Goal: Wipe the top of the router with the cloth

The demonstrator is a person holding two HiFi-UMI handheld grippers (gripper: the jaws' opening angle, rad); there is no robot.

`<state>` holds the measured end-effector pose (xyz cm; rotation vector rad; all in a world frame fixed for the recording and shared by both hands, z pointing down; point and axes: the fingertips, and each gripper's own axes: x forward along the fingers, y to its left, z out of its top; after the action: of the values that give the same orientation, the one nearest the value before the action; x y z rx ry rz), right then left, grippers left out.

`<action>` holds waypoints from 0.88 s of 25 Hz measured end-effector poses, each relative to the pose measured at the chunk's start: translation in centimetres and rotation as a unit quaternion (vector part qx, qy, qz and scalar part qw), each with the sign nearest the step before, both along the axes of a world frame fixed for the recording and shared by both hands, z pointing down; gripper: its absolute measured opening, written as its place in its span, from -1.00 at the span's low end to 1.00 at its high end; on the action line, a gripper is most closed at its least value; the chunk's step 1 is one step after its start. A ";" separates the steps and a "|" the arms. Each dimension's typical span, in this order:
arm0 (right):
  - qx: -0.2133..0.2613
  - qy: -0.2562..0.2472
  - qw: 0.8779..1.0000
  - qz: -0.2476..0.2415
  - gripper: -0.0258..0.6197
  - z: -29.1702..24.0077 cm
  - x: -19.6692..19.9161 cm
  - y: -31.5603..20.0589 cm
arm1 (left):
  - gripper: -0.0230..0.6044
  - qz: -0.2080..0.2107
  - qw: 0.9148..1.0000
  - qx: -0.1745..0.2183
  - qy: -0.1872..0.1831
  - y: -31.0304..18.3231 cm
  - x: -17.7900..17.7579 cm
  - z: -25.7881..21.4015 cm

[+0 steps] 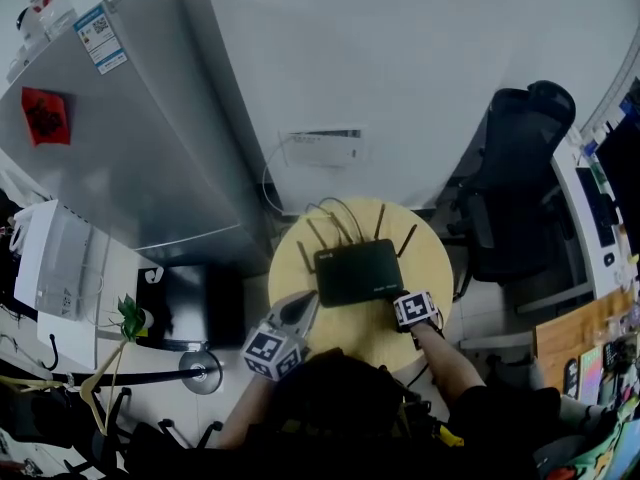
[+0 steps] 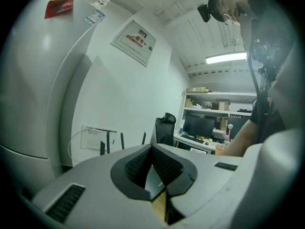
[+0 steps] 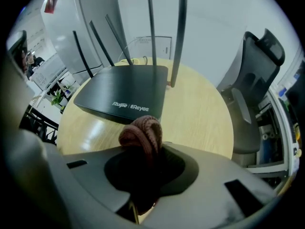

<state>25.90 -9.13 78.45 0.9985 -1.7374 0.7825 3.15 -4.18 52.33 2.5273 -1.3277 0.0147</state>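
Observation:
A black router [image 1: 358, 271] with several upright antennas lies on the small round wooden table [image 1: 430, 258]. It fills the middle of the right gripper view as a flat dark slab, the router [image 3: 125, 97]. My right gripper [image 1: 404, 301] sits at the router's near right corner, shut on a bunched brown knitted cloth [image 3: 142, 134] that pokes up between the jaws just short of the router's front edge. My left gripper [image 1: 297, 311] hovers at the router's near left corner with its jaws together and nothing between them; the router's antennas [image 2: 107, 142] show beyond it.
A tall grey refrigerator [image 1: 130, 128] stands left of the table. A black office chair [image 1: 515, 188] is at the right, next to a desk with monitors [image 2: 202, 126]. A white wall box [image 1: 322, 147] with cables hangs behind the table. A plant [image 1: 130, 318] stands at the lower left.

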 end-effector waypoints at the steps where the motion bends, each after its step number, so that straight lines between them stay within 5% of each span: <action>1: 0.010 -0.010 1.000 -0.002 -0.73 -0.1 -0.2 -0.4 | -0.92 0.001 1.000 -0.001 0.001 -0.1 0.1 0.0; 7: -0.053 0.025 0.997 0.042 -0.73 0.6 2.6 2.0 | -0.92 0.010 1.000 -0.007 -0.010 -0.9 1.1 0.3; 12: 0.006 -0.002 0.999 0.033 -0.73 -0.2 3.2 -0.1 | -0.92 -0.003 1.000 -0.012 -0.017 -1.1 2.3 0.3; 22: 0.106 -0.033 0.993 0.037 -0.73 -4.4 7.8 -1.4 | -0.92 -0.098 0.995 0.000 -0.021 0.6 1.1 -1.1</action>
<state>33.68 -10.52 74.04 1.1984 -1.8777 0.6939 4.21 -3.55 51.27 2.3965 -1.5867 0.0281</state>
